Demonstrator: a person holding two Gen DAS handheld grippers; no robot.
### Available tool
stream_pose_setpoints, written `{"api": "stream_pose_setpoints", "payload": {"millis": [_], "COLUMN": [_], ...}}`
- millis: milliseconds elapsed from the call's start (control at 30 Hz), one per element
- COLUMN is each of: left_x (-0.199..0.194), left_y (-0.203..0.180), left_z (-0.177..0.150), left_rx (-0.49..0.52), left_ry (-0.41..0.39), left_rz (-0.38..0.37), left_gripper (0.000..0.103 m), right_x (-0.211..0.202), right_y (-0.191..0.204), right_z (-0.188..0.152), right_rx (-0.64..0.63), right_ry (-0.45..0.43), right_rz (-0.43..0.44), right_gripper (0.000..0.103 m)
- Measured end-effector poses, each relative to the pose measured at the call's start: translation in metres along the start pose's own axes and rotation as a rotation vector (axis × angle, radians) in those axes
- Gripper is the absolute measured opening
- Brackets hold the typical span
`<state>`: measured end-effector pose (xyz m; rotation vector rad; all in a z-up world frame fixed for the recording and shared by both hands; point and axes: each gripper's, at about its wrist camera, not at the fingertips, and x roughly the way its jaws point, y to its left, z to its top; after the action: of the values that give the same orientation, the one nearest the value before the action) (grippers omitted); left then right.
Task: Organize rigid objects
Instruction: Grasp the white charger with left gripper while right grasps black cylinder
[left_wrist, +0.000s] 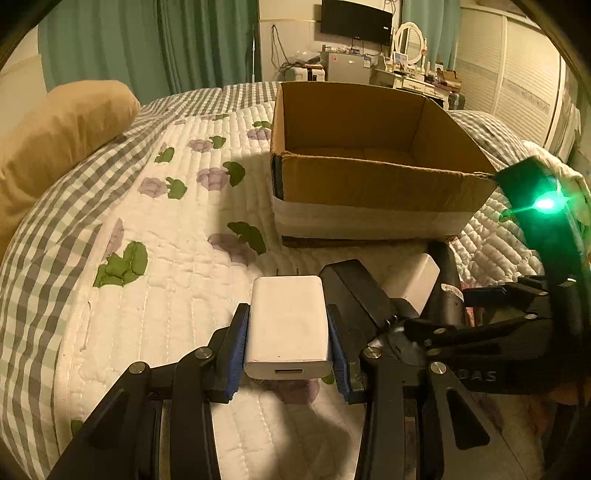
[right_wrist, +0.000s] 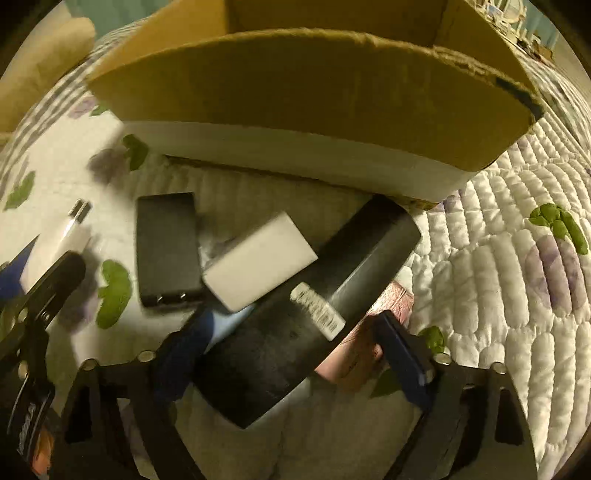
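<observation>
A white charger (left_wrist: 287, 326), a smooth rounded block with two prongs at its far end and a slot in its near face, sits clamped between the blue pads of the left gripper (left_wrist: 287, 341), whose jaws are tight against its two long sides. It is held above the bed quilt (left_wrist: 166, 295), white with purple and green flower patches, near the front of an open cardboard box (left_wrist: 369, 184) with a pale band round its base.

In the right wrist view, several things lie on the quilt just in front of the box: a flat black slab (right_wrist: 166, 251) on the left, a white block (right_wrist: 258, 262) resting partly over it and over a long dark box (right_wrist: 314, 306) bearing a white label. A pink thing (right_wrist: 354, 354) shows under the dark box's right side.

The right gripper (right_wrist: 291, 354) points steeply down over this pile. Its jaws stand apart, one on each side of the dark box's near end; blur hides whether they touch it.
</observation>
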<state>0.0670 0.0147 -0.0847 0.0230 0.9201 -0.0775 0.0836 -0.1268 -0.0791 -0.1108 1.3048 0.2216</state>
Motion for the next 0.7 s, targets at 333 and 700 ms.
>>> {"api": "stream_pose_setpoints", "payload": {"millis": [333,700], "left_x": [-0.002,0.002], "left_y": [0.004,0.001], "left_z": [-0.002,-0.003], "left_rx": [-0.015,-0.004], "left_ry": [-0.006,0.013], "left_rz": [-0.014,-0.017], "left_gripper": [0.04,0.04], "right_x": [-0.039,-0.018], "right_y": [-0.015,-0.018], "right_z": [-0.037,-0.015], "right_rx": [-0.022,-0.046], "right_ry": [-0.104,-0.023], "right_rz": [-0.021,-0.043], "right_gripper": [0.045,0.046]}}
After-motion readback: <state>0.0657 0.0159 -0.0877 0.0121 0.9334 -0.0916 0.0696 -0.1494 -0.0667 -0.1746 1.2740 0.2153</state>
